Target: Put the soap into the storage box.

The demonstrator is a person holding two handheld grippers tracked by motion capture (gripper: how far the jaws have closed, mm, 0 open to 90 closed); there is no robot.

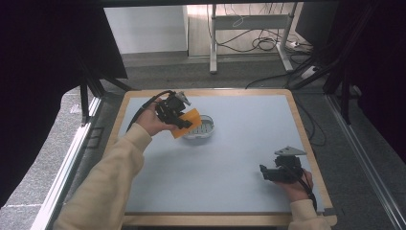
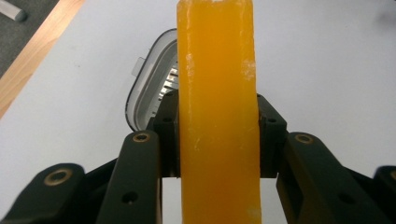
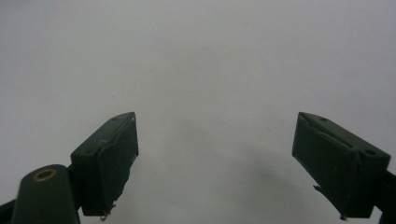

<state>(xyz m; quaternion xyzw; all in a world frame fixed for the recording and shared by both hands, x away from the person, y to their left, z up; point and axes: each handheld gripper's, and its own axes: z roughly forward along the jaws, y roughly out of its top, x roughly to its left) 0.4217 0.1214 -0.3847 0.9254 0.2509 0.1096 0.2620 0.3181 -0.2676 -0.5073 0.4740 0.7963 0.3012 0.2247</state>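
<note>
The left claw (image 1: 184, 120) pinches an orange soap bar (image 2: 217, 116) by its flat faces, edge-on, just above the near-left rim of a white dish (image 1: 207, 128) on the far-left counter (image 1: 249, 143). Held so, the bar looks aimed at the dish's ribbed floor. The right claw (image 1: 266, 173) rests near right, spread and empty. Bare counter surrounds the dish; the edges are well apart.

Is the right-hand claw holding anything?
No, the right claw is open, with bare table between its jaws.
</note>
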